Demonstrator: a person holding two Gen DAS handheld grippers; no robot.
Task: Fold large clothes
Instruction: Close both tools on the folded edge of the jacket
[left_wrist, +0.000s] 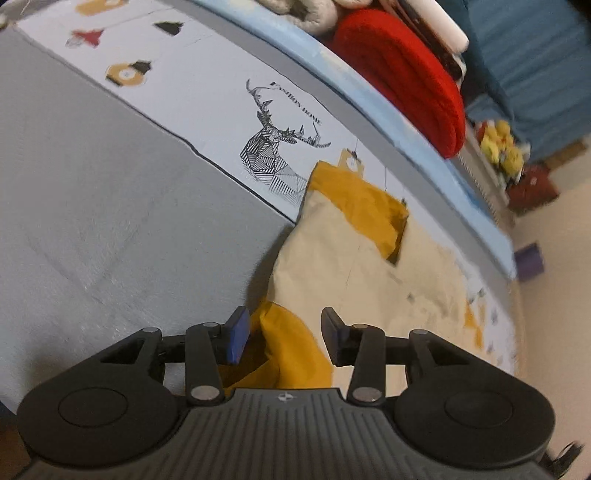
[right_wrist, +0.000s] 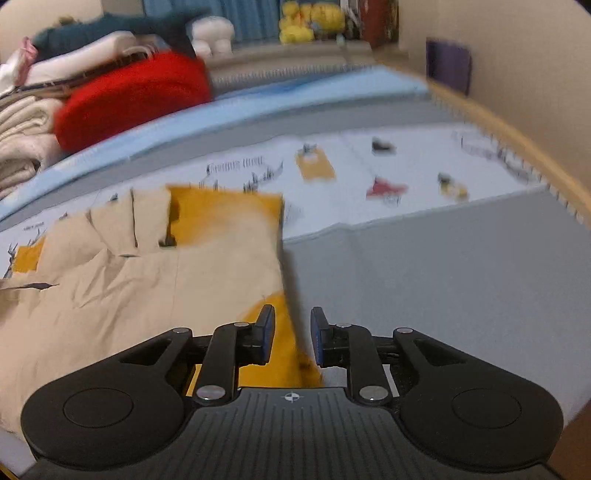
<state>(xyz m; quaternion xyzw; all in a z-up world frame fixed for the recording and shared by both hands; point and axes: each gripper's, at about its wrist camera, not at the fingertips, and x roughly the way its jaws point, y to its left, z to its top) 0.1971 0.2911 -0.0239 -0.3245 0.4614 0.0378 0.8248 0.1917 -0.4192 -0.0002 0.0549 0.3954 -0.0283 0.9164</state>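
A large cream garment (left_wrist: 351, 266) with mustard-yellow lining lies spread flat on the bed. Its near corner shows the yellow lining (left_wrist: 291, 350) bunched up between the fingers of my left gripper (left_wrist: 284, 334), whose jaws stand apart with no pad pressing the cloth. In the right wrist view the same garment (right_wrist: 129, 295) stretches to the left. Its yellow edge (right_wrist: 284, 354) runs down between the fingers of my right gripper (right_wrist: 291, 334). Those jaws stand a little apart and do not clamp the cloth.
The bed carries a grey sheet (left_wrist: 92, 203) (right_wrist: 443, 277) and a white printed strip with a deer drawing (left_wrist: 273, 147). A folded red knit (left_wrist: 402, 74) (right_wrist: 133, 99) and stacked pale clothes (right_wrist: 26, 140) sit at the far edge. Yellow plush toys (right_wrist: 310, 22) stand beyond.
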